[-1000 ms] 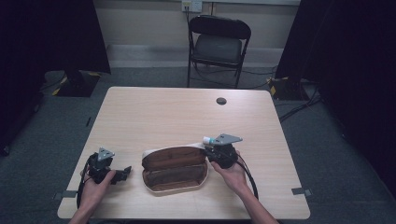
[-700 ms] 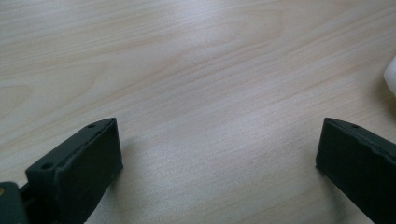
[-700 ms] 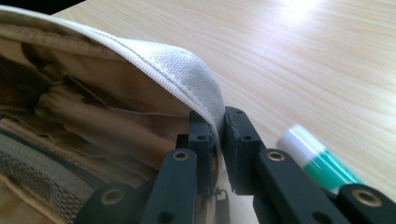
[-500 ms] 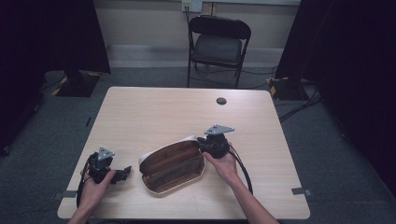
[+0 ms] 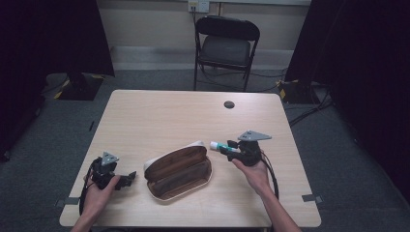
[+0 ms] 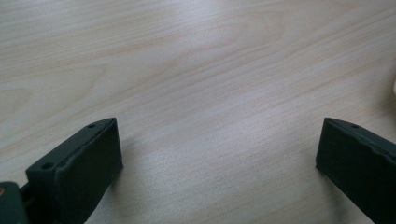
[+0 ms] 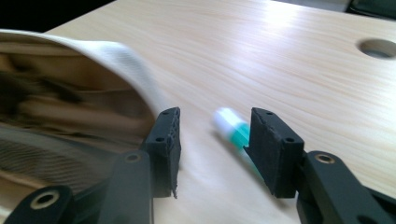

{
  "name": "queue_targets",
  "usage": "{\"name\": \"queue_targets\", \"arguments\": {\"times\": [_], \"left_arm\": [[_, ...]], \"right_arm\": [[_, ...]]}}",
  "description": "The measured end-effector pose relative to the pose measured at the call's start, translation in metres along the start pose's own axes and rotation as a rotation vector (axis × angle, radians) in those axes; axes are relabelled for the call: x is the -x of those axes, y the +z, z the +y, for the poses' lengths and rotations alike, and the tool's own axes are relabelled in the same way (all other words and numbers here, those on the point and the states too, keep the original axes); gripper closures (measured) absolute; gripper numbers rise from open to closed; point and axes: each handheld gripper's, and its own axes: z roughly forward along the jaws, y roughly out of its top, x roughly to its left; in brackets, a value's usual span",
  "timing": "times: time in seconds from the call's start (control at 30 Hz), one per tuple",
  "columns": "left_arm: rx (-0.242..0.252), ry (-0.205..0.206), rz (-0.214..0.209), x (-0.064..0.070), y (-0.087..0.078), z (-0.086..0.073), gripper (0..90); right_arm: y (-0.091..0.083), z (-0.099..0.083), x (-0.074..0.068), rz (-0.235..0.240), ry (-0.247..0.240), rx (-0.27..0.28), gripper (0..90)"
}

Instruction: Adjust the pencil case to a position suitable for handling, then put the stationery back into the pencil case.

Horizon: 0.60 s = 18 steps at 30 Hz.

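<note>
My worry is the pen at the right claw. In the right gripper view the two jaws stand apart with a gap wider than the pen. The pen sits close against one jaw, which hides part of it, and is clearly free of the other. I judge it is not clamped. If I lift or swing now, it will probably stay behind or roll off across the desk, and being round, it would not stop quickly. Closing off-centre could also squirt it out forwards, since it lies along the jaws rather than across them.

The second risk is the open case, just beside that claw. Its cream edge is very near the outer face of one jaw, so a sideways move could nudge the case or catch its lid.

The pen is short and slim, with a white cap and a green barrel, its cap end pointing towards the case. It lies on the desk just to the right of the case, outside it. The case is a hinged shell, cream outside and dark brown inside, lying open.

The left claw rests low over bare desk near the left front corner, jaws wide apart, holding nothing.
</note>
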Motion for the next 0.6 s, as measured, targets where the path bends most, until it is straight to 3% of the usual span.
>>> {"name": "queue_targets", "arguments": {"times": [0.07,0.2,0.37,0.6], "left_arm": [[0.000,0.000,0.000,0.000,0.000,0.000,0.0],[0.000,-0.002,-0.001,0.000,0.000,0.000,0.0],[0.000,0.000,0.000,0.000,0.000,0.000,0.0],[0.000,0.000,0.000,0.000,0.000,0.000,0.0]], "right_arm": [[0.004,-0.006,0.011,-0.034,0.004,-0.030,50.8],[0.016,-0.014,0.023,-0.042,0.000,-0.062,48.3],[0.033,-0.014,0.024,-0.071,-0.050,-0.086,44.2],[0.047,-0.013,0.022,-0.056,-0.091,-0.087,44.4]]}}
